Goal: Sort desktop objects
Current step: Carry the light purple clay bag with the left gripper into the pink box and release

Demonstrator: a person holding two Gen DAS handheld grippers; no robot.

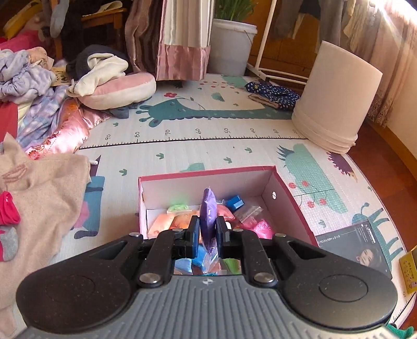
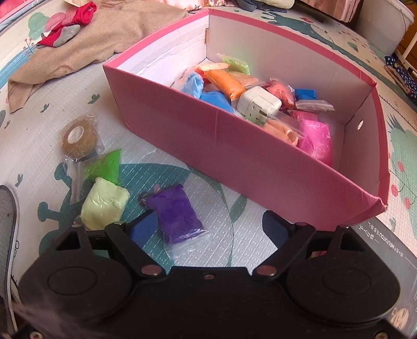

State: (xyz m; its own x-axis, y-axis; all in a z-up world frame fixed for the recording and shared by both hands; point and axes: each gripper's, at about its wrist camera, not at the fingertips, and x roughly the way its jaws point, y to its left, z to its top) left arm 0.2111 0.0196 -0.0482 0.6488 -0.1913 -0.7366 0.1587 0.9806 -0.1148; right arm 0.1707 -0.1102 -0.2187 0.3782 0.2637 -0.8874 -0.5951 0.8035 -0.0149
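My left gripper (image 1: 208, 232) is shut on a purple clay bag (image 1: 208, 208), held on edge above the pink box (image 1: 206, 174). The box holds several coloured clay bags and a white charger (image 2: 259, 104). My right gripper (image 2: 208, 229) is open and empty, low over the mat beside the box's near wall (image 2: 234, 156). A second purple clay bag (image 2: 177, 212) lies on the mat just by its left finger. A pale green clay bag (image 2: 104, 202), a bright green clay bag (image 2: 105, 164) and a tan tape roll (image 2: 78, 139) lie further left.
A beige cloth (image 2: 91, 41) with red socks (image 2: 70, 20) lies left of the box. A black booklet (image 1: 357, 245) lies right of it. A white bucket (image 1: 336, 104), cushions and clothes (image 1: 39, 91) stand further off. A grey shoe (image 2: 7, 221) is at the left edge.
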